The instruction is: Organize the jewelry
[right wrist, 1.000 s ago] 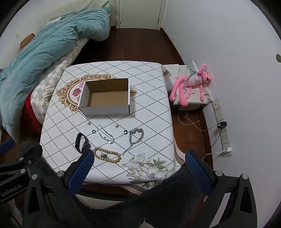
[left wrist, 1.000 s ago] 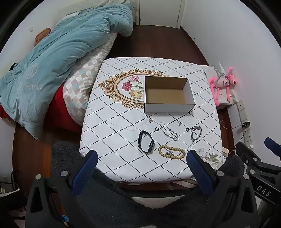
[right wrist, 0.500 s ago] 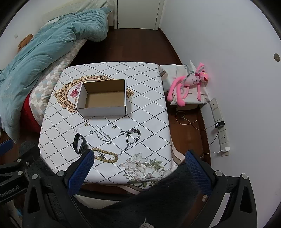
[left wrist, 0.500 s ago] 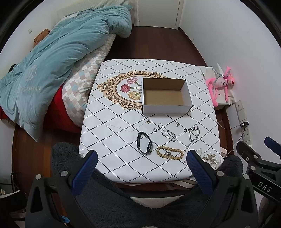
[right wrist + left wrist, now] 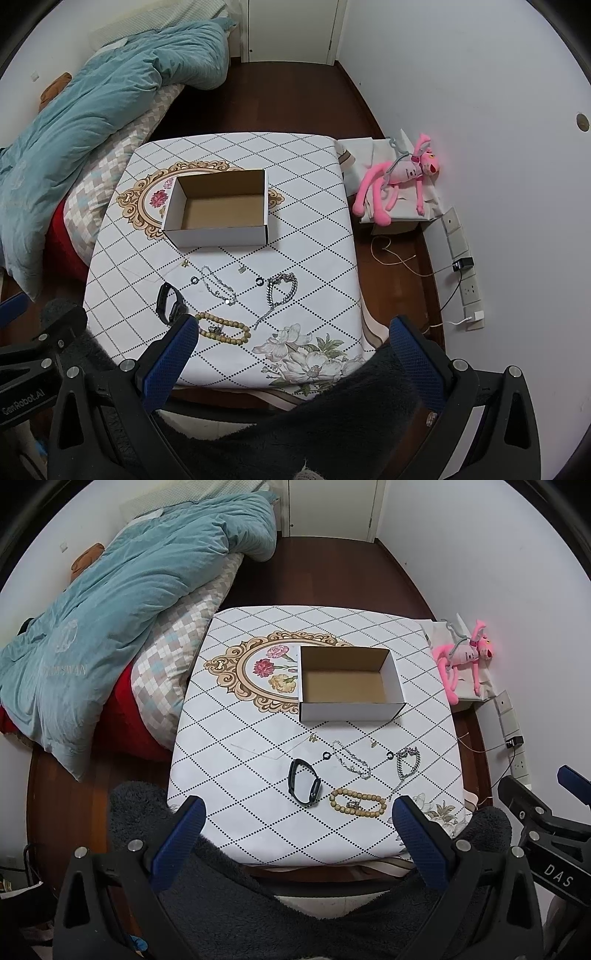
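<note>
An open white cardboard box [image 5: 351, 710] [image 5: 218, 232] stands empty at the middle of the small table. In front of it lie a black wristband [image 5: 303, 782] [image 5: 169, 299], a wooden bead bracelet [image 5: 357, 803] [image 5: 223, 328], a thin silver chain [image 5: 351, 758] [image 5: 218, 285], a thick silver chain bracelet [image 5: 406, 762] [image 5: 281, 290], two small black rings and two tiny charms. My left gripper [image 5: 297, 814] is open and empty, held high above the table's near edge. My right gripper [image 5: 291, 334] is open and empty, also high above the near edge.
The table [image 5: 229, 775] wears a white diamond-pattern cloth. A bed with a teal duvet [image 5: 110, 602] lies to the left. A pink plush toy [image 5: 400, 177] sits on a box by the right wall, with sockets and cables [image 5: 463, 280] below.
Both grippers have drifted back and up a little, so the table and jewelry look slightly smaller. Nothing on the table has moved.
</note>
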Demonstrator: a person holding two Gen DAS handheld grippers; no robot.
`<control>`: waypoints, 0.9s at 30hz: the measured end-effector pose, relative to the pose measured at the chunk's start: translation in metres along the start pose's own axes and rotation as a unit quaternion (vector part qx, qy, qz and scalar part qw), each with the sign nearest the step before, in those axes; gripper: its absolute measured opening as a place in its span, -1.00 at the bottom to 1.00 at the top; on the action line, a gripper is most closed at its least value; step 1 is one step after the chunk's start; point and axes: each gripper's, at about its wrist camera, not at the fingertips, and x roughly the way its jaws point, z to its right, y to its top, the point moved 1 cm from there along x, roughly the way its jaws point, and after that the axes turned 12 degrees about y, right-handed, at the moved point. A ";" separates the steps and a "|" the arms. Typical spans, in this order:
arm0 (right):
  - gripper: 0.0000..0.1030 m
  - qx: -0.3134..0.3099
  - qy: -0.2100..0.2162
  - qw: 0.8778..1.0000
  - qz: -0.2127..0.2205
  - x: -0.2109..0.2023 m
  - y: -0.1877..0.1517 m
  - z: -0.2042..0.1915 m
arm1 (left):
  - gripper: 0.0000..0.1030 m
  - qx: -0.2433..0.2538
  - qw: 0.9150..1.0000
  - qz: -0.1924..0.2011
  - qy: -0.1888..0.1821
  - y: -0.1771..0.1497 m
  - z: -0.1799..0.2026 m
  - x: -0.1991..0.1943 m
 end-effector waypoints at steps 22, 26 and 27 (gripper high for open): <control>1.00 -0.003 -0.002 1.000 0.018 -0.014 0.002 0.002 | 1.00 -0.003 1.000 0.019 -0.002 0.001 0.004 -0.013; 1.00 -0.004 -0.002 1.000 0.020 -0.016 0.003 0.001 | 1.00 -0.004 1.000 0.021 -0.003 0.001 0.004 -0.014; 1.00 -0.004 -0.002 1.000 0.021 -0.017 0.004 0.002 | 1.00 -0.004 1.000 0.022 -0.003 0.002 0.004 -0.015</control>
